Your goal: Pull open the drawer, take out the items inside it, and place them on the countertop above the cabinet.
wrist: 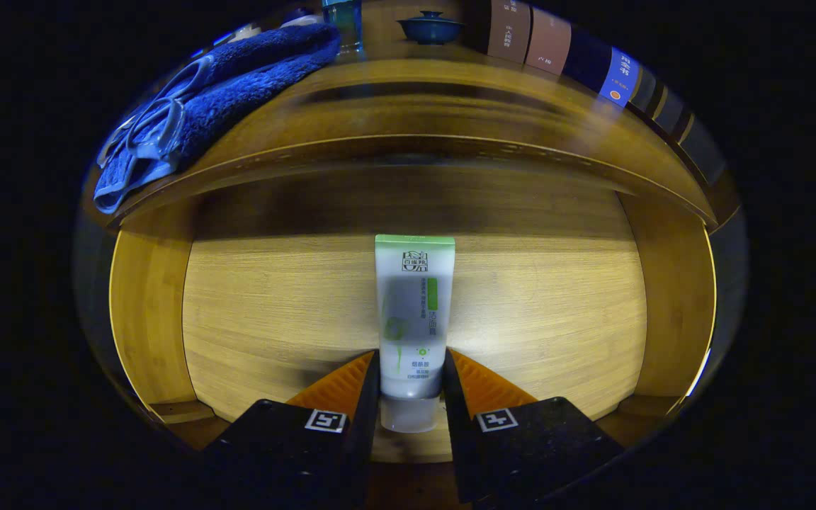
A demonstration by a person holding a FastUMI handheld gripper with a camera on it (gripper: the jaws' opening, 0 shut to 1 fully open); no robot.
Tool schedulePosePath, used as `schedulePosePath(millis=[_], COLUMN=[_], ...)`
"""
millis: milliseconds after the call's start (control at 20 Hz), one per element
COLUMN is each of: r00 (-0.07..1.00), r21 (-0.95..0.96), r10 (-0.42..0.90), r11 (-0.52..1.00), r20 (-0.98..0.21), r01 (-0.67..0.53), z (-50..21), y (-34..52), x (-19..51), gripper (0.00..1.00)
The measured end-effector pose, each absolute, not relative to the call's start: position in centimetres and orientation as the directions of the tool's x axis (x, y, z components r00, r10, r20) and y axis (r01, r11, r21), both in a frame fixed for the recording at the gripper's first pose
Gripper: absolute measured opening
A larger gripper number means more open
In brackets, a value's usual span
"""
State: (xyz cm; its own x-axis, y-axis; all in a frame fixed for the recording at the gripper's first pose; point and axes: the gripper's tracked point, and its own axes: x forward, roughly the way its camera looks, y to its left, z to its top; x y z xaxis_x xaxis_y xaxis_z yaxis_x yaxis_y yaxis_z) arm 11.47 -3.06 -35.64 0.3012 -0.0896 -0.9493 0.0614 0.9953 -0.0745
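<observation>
Inside the open drawer (557, 319) lay one tube (414, 312), cap end between the fingers (411, 382), both seemingly pressing it. A straight, level lift would best clear the tabletop (450, 92) above.

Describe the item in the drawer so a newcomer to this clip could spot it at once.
Below the countertop the wooden drawer stands open. On its floor lies a white tube with a green end, cap toward the gripper, whose fingers press its cap end from both sides. It is the drawer's sole item; the blue towel and books sit above.
</observation>
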Motion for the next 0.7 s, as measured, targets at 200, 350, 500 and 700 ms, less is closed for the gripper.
schedulePosePath(millis=[200, 350, 500, 700], r00=[0.310, 0.327, 0.369, 0.438], r21=[-0.057, -0.037, -0.011, 0.011], r10=[-0.071, -0.053, -0.028, -0.002], r11=[0.997, 0.998, 0.999, 1.000], r20=[-0.948, -0.944, -0.929, -0.899], r01=[0.053, 0.055, 0.048, 0.027], z=[-35.9, -35.4, -33.9, -30.6], y=[-3.0, -2.8, -2.4, -2.2], x=[10.9, 9.8, 8.4, 6.9], gripper=[0.42, 0.43, 0.42, 0.42])
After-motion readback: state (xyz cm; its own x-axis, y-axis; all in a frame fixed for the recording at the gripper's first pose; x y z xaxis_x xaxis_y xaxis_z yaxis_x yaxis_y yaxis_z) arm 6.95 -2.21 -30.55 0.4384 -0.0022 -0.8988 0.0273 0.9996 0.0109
